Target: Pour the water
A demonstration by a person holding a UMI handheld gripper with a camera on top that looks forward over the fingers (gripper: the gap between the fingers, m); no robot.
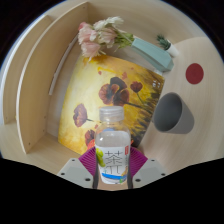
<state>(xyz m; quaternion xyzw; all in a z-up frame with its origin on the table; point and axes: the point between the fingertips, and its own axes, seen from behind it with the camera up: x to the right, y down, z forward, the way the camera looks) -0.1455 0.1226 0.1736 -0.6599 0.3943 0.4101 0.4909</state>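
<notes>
While the gripper point(113, 170) is holding the water bottle point(113, 150) upright, the grey cup point(172, 113) is waiting ahead and to the right of the fingers.

Both pink pads point(91, 159) are pressing on the bottle's lower body, so the fingers are clamping it, with its long axis running straight up from between them and its white cap point(111, 113) appearing to be in place. The bottle is clear smooth plastic with a pale printed label; liquid level cannot be read. The cup is a plain matte cylinder, mouth open, standing on the light round table point(200, 100) just off the edge of a yellow floral mat point(115, 85). Judgement: the pour is calling for a carry right and forward, then a tilt toward the cup's mouth. Beyond the mat, faded pink flowers point(98, 38) and a pale green box point(152, 52) are lying; a red disc point(194, 72) is sitting beyond the cup.
</notes>
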